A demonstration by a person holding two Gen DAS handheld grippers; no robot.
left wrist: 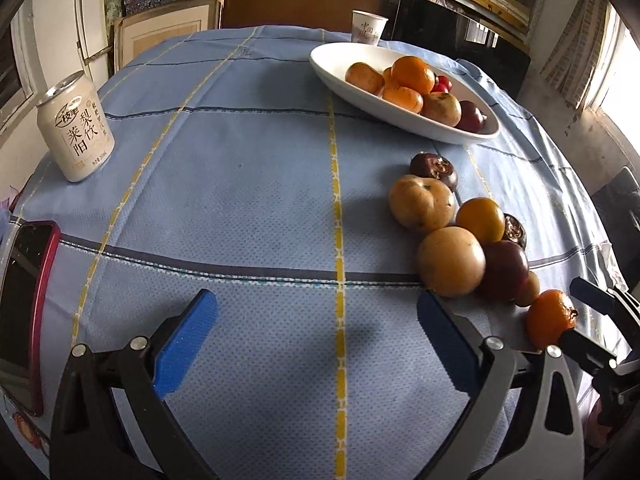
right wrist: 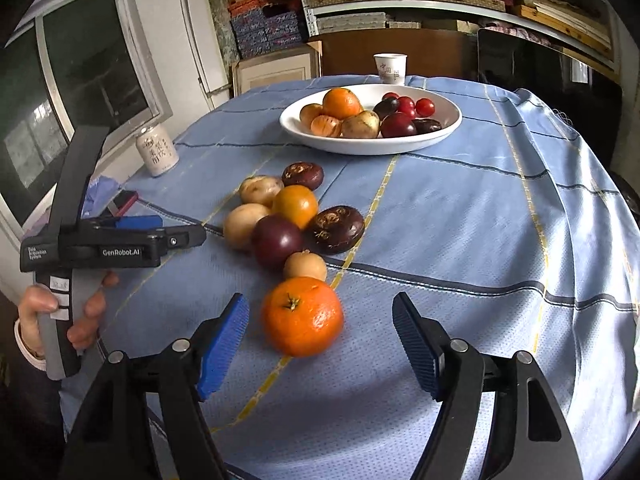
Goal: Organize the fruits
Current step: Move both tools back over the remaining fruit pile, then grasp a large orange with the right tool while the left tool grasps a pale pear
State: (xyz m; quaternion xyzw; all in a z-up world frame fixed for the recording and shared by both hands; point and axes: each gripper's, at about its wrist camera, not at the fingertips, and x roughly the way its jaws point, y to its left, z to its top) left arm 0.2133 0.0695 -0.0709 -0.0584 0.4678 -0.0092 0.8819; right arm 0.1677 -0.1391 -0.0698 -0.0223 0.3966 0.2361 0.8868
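A: Item one, location?
B: Mandarin orange, on the tablecloth, nearest of the loose fruit; white bowl lay beyond.
A: Claws?
B: Right gripper gaped wide, empty; left gripper likewise.
A: Handling?
B: Judged light, soft-skinned, rollable; grip its sides gently.

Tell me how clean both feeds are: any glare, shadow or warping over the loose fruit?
Left wrist view: heavy fisheye bends the tablecloth lines, the window at right is blown out, and the loose fruit stays sharp. Right wrist view: same bowing, soft daylight, a small highlight on the near orange, faint shadow beside it, and dark vignetted corners.
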